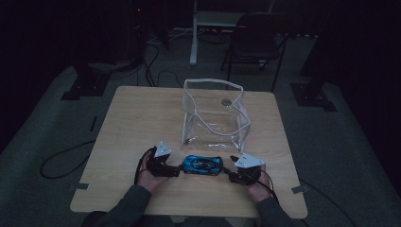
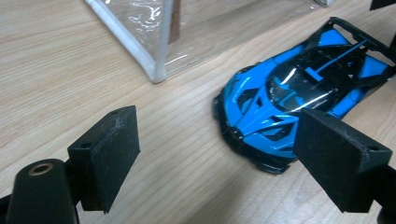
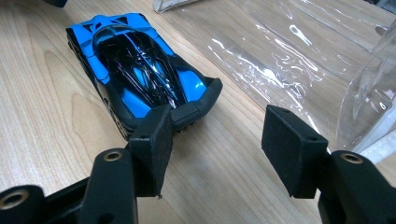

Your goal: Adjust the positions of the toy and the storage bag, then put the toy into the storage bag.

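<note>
A blue and black toy car [image 1: 202,165] lies on the wooden table [image 1: 137,118] near its front edge, between my two grippers. My left gripper [image 1: 176,170] stands open just left of the car's nose. In the left gripper view the car [image 2: 289,88] lies ahead of the open gripper [image 2: 219,121], partly behind its right-hand jaw. My right gripper [image 1: 227,171] is open at the car's tail. In the right gripper view the tail of the car [image 3: 140,70] sits just beyond the left-hand jaw of that gripper [image 3: 219,116], not between the pads.
A clear plastic bag [image 1: 215,116] with white trim stands open just behind the car, also seen as the bag [image 2: 187,28] and the bag [image 3: 289,51]. A dark chair [image 1: 255,42] and cables [image 1: 61,161] are on the floor around the table.
</note>
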{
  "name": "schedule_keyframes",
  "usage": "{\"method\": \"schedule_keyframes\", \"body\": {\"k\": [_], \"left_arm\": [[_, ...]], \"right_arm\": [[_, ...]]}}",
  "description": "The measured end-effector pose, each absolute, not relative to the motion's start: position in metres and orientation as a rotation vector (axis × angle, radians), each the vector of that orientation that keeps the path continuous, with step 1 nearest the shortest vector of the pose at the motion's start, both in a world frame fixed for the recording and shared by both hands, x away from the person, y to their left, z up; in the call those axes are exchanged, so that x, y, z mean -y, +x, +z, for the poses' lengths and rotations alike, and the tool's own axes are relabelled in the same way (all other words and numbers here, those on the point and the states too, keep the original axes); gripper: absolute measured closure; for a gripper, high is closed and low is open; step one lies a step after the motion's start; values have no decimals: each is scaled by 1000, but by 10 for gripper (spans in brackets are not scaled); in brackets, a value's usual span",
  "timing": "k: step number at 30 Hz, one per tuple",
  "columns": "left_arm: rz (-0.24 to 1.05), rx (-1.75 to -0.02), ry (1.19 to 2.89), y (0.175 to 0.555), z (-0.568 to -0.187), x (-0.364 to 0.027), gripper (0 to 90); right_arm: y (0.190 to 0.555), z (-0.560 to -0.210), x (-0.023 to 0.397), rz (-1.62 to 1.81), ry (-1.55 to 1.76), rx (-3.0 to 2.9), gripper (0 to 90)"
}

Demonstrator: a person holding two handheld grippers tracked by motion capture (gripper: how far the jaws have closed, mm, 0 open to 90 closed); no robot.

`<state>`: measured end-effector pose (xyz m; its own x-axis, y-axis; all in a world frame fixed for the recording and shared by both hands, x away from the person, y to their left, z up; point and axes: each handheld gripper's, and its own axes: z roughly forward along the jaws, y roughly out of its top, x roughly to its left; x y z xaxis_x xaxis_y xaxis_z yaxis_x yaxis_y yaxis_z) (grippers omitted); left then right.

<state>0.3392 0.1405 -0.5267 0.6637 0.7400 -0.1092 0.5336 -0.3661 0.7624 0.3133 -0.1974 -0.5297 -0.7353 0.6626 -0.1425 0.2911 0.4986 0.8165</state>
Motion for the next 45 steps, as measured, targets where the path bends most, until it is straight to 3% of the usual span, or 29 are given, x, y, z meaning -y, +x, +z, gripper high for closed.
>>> {"method": "schedule_keyframes", "body": {"k": [35,38,45], "left_arm": [[252,-951,2091,354,-535,-119,149],[250,-953,2089,353,-536,-118,150],[232,-951,2091,354,-536,-119,150]], "right_arm": [[323,-529,176,1171,838,-2365,433],[325,-530,173,1167,847,-2384,486],[325,-531,175,1193,880,-2386,489]]}}
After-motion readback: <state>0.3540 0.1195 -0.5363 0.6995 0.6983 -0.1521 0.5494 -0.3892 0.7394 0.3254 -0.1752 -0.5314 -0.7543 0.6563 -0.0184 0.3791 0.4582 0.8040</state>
